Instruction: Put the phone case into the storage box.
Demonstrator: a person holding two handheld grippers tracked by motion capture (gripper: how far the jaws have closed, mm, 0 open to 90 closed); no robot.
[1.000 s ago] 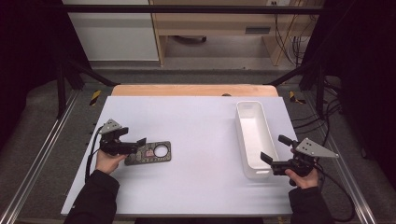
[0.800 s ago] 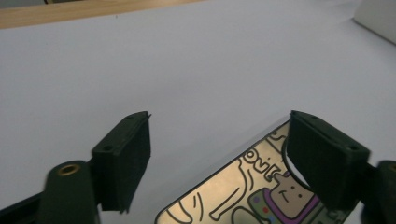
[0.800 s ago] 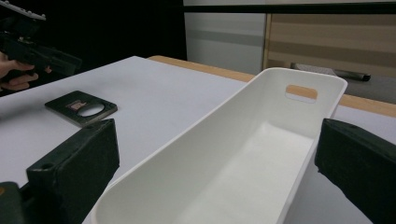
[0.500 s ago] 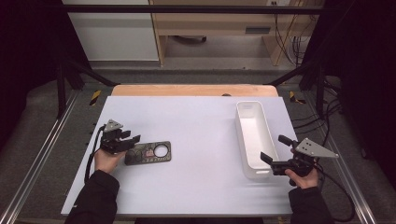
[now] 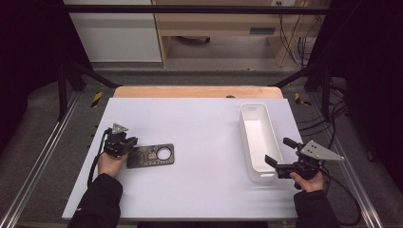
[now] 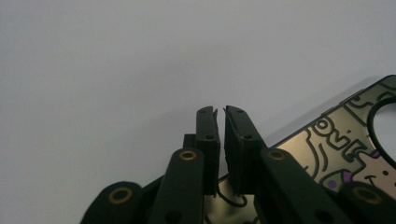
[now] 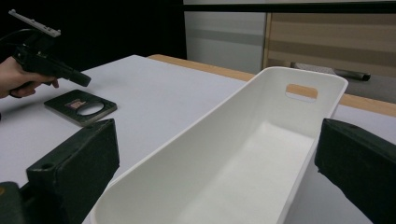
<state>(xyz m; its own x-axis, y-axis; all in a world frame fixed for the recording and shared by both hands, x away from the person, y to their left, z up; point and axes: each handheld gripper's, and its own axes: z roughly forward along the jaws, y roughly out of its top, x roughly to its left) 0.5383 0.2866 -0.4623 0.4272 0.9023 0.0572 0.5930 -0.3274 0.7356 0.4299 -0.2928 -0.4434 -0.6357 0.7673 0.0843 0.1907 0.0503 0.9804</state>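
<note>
Left gripper (image 5: 127, 144) has backed off toward the frame's left since a second ago: it was over the plate (image 5: 150, 155), now it sits at the plate's left end; plate, bin (image 5: 257, 140) and right gripper (image 5: 279, 160) unchanged. Plate is a flat, dark, glossy rectangle with a round cutout near its right end and cartoon print on the face, lying flat on the matte white table (image 5: 199, 128) at lower left of centre. In the left gripper view the jaws are nearly closed, just a thin slit between the pads, nothing pinched; plate (image 6: 348, 144) lies lower right, partly under them; can't tell whether they touch it. Bin is a long narrow tub of smooth white plastic, rounded corners, slot handle in the far end wall, standing at right of centre. Right gripper's jaws are spread wide, one either side of the bin's near end (image 7: 224, 158) in its own view, gripping nothing; contact with the walls not discernible.
</note>
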